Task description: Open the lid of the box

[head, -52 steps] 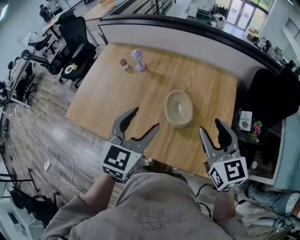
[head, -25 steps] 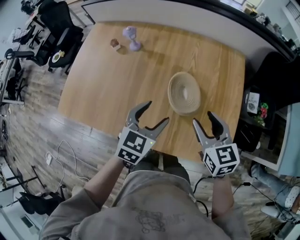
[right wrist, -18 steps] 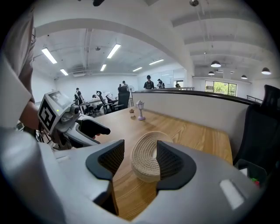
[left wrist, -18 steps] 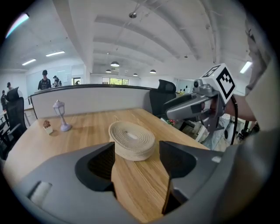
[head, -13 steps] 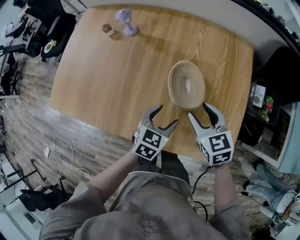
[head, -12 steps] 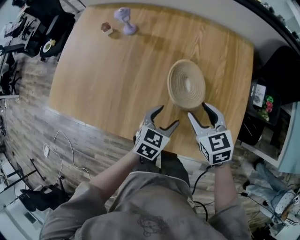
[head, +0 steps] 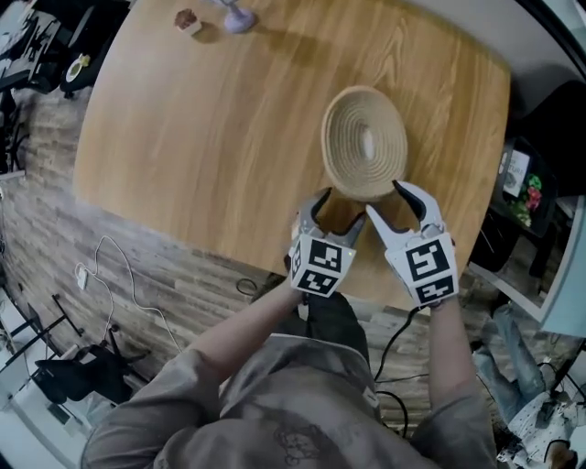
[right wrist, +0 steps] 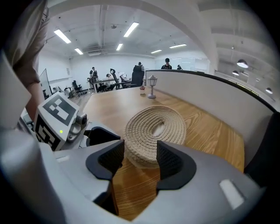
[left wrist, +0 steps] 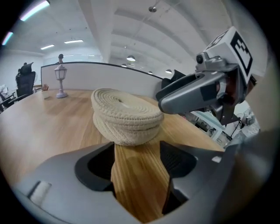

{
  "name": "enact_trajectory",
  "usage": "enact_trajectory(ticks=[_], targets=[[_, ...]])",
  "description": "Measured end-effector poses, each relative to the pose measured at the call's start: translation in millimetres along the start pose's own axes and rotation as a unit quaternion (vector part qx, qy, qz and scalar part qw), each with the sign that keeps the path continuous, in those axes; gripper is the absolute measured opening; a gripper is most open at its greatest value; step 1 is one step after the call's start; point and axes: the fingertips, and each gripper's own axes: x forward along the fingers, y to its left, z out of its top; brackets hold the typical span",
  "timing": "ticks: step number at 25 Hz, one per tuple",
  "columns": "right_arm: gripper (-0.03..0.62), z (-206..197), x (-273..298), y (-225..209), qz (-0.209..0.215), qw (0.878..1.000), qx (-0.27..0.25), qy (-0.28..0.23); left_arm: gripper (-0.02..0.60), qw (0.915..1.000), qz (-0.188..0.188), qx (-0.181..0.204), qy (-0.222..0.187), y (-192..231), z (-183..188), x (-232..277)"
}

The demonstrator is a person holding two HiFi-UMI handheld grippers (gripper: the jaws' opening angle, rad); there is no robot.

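Observation:
A round woven rope box (head: 364,142) with its lid on sits on the wooden table (head: 211,128), near the right side. My left gripper (head: 331,209) is just in front of the box's near edge, open, with only bare wood between its jaws. My right gripper (head: 396,201) stands beside it, also open and empty, its tips close to the box's near right rim. In the left gripper view the box (left wrist: 124,116) lies just beyond the left gripper (left wrist: 139,151), and the right gripper (left wrist: 197,92) hangs at the right. In the right gripper view the box (right wrist: 153,127) is just past the right gripper (right wrist: 140,159).
A purple lantern-shaped figurine (head: 236,16) and a small brown object (head: 186,20) stand at the table's far left. The table's near edge runs just under my grippers. A dark side table (head: 526,174) with small items is at the right. Cables (head: 101,275) lie on the floor.
Both grippers have come down and forward from in front of the table to the box's near edge. Their jaws stay open.

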Motion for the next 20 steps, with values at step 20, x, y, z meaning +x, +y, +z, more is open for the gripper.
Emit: enact_trajectory(ticks=[20], targets=[[0.216, -15, 17, 4, 0.043, 0.995, -0.088, -0.003, 0.383, 0.9885, 0.127, 0.015, -0.081, -2, 19, 17]])
